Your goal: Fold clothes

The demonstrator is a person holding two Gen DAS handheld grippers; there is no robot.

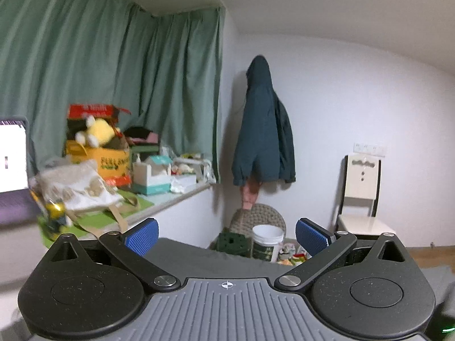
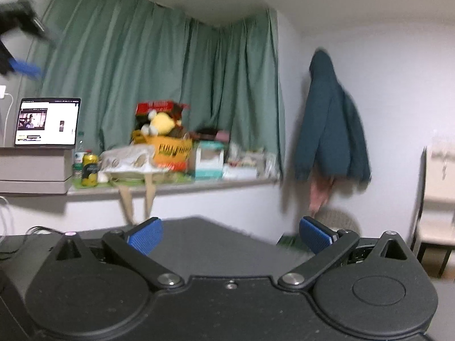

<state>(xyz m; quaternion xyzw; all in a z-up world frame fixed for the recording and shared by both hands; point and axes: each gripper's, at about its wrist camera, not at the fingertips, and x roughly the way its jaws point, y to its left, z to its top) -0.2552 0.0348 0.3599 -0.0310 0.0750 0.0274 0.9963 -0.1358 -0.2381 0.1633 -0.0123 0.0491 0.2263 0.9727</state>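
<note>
Both tools raised and level, pointed across the room rather than down at any work. Left gripper point(image 1: 226, 236): blue-padded fingers point(image 1: 142, 237) spread wide, nothing between them. Right gripper point(image 2: 230, 234): the same, blue pads apart and empty. Below and just ahead of both lies a flat dark grey cloth surface point(image 1: 199, 258), seen again from the right wrist point(image 2: 204, 244); whether it is the garment to be folded or only a cover I cannot tell (no hem, sleeve or collar shows). The one sure piece of clothing in sight is a dark teal hooded jacket point(image 1: 263, 125) hanging on the white wall, well apart from both tools. To the left, a long pale counter point(image 1: 182, 196) along the green pleated curtain point(image 1: 113, 71) carries clutter: a yellow cardboard box point(image 1: 112, 162) with a yellow plush toy point(image 1: 96, 132) on top, an open laptop point(image 2: 47, 122), a yellow drinks can point(image 2: 89, 170). A white wooden chair point(image 1: 362, 193) stands at the far right. Judgement: this reads as the between-holds stage of the folding, neither tool gripping anything. The next move calls for tipping both tools down to the cloth, finding an edge or corner, and closing on it.
</note>
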